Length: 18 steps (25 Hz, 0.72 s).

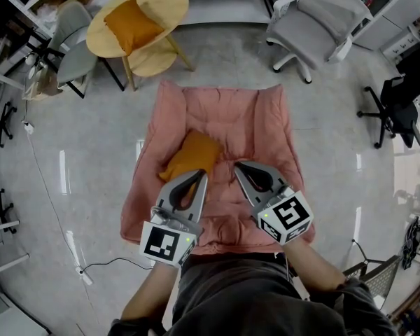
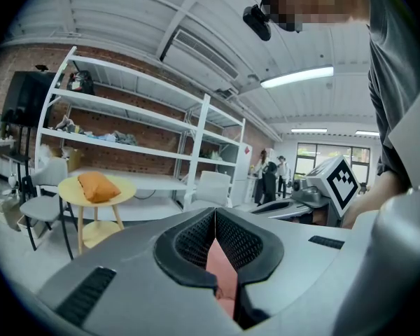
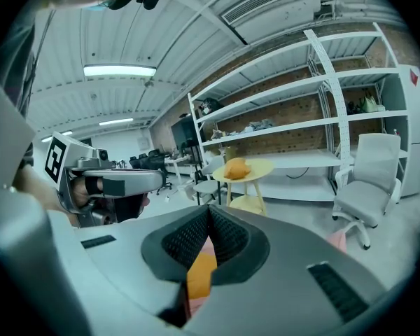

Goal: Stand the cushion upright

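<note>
One orange cushion (image 1: 191,156) lies flat and slightly askew on the left half of a pink padded seat (image 1: 227,114) spread out on the grey floor (image 1: 91,187), its left edge against the seat's raised left side. The left gripper (image 1: 201,174) hangs over the cushion's lower right corner; whether it touches cannot be told. Its jaws are pressed together with nothing between them, and only pink fabric shows through the gap below the pads in the left gripper view (image 2: 215,213). The right gripper (image 1: 238,165) sits just beside it over the middle of the seat, clear of the cushion, jaws likewise closed and empty (image 3: 208,211). Beyond the seat, a second orange cushion (image 1: 131,24) rests on a round yellow desk (image 1: 169,0). A grey office chair (image 1: 322,16) stands at the upper right, well apart.
</note>
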Each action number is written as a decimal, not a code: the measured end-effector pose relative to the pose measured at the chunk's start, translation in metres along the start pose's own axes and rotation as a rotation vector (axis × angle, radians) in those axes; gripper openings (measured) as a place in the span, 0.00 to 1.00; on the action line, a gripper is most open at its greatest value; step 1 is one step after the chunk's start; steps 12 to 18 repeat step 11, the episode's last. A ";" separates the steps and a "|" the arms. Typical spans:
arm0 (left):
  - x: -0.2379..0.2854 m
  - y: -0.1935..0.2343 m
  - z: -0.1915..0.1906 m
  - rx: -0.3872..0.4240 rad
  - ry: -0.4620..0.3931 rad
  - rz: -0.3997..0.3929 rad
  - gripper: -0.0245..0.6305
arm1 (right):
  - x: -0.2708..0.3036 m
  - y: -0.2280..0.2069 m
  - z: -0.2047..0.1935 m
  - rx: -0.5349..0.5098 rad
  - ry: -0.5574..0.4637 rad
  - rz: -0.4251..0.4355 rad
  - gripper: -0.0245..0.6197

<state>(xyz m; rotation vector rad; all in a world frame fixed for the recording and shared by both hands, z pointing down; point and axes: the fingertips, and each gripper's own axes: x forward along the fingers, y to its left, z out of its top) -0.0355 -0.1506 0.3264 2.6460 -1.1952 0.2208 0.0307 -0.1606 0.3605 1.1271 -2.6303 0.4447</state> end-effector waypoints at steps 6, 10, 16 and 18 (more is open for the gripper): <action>0.006 0.004 -0.004 -0.005 0.011 -0.002 0.05 | 0.006 -0.005 -0.003 0.011 0.009 0.000 0.06; 0.011 0.007 -0.005 -0.009 0.016 -0.003 0.05 | 0.010 -0.010 -0.004 0.015 0.014 0.001 0.06; 0.012 0.007 -0.006 -0.009 0.016 -0.003 0.05 | 0.011 -0.011 -0.004 0.016 0.016 0.001 0.06; 0.012 0.007 -0.006 -0.009 0.016 -0.003 0.05 | 0.011 -0.011 -0.004 0.016 0.016 0.001 0.06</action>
